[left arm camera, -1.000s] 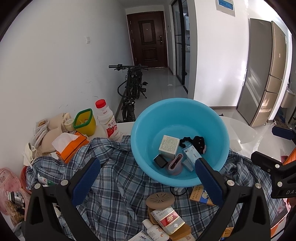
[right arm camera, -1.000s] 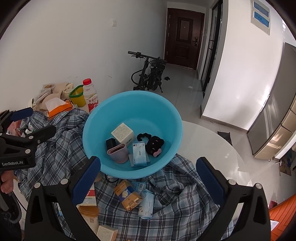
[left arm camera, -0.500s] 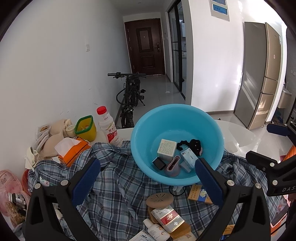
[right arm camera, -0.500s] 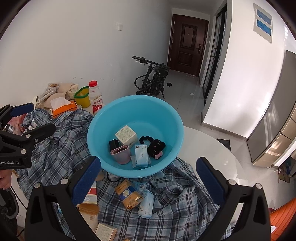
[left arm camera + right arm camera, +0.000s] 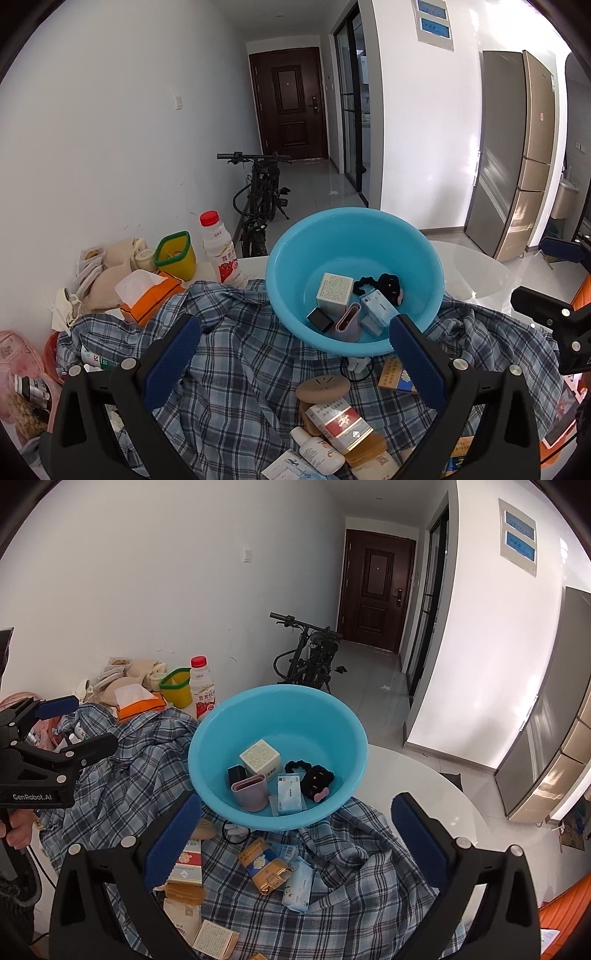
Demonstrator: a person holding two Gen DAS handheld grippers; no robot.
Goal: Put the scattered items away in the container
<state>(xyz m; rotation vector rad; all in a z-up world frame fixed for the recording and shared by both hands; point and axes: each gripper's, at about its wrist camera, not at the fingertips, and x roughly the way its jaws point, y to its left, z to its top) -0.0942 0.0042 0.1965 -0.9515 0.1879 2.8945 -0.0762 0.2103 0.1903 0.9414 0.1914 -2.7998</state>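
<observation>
A light blue basin (image 5: 354, 229) (image 5: 280, 701) stands on a plaid shirt (image 5: 229, 354) (image 5: 354, 849) and holds a white box, a pink case, a black block, a tissue pack and a black hair tie. Loose on the shirt lie a gold-blue box (image 5: 264, 864), a tissue pack (image 5: 299, 884), a red-white box (image 5: 341, 421) (image 5: 188, 862), a brown disc (image 5: 323, 387) and a small white bottle (image 5: 317, 452). My left gripper (image 5: 295, 354) and right gripper (image 5: 295, 830) hang open above the shirt, nothing between their fingers.
At the back left stand a red-capped bottle (image 5: 219, 251), a yellow cup (image 5: 175, 254), an orange tissue box (image 5: 149, 295) and beige bags. The round white table (image 5: 436, 805) shows bare to the right. A bicycle (image 5: 262, 195) leans by the wall beyond.
Both grippers have drawn back and risen, so the basin looks smaller and farther. Nothing on the shirt or in the basin has moved.
</observation>
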